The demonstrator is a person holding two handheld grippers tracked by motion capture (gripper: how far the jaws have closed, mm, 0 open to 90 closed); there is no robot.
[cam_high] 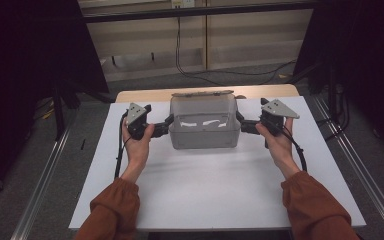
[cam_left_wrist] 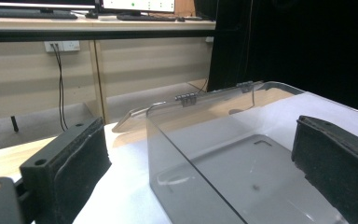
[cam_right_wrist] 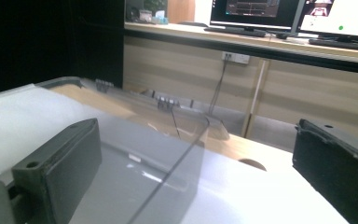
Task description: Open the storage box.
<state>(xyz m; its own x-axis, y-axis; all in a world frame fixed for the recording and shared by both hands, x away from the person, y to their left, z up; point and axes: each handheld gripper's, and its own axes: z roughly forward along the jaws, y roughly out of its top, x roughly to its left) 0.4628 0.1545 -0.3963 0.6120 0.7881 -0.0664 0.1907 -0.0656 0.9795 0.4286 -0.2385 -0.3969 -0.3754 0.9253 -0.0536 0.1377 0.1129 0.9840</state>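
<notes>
Left gripper [cam_high: 166, 125] at the bin's [cam_high: 205, 141] left wall, jaws spread wide, one outside the wall and one over the inside, per the left gripper view [cam_left_wrist: 200, 163]. Not yet closed on the wall; straddling it, likely to pinch the clear plastic. Right gripper [cam_high: 245, 124] mirrored at the right wall, jaws likewise wide apart, wall edge running up between them [cam_right_wrist: 186, 163]. Held level and opposite, probably so a two-sided grip would lift the bin evenly without tipping. Bin clear, apparently empty, resting on the white board [cam_high: 205, 200] towards its far edge, centred between the hands. Hinged lid [cam_high: 202, 93] swung open behind, lying back past the rear rim, hence walls free to grasp. Wooden table [cam_high: 145, 95] showing beyond the board.
</notes>
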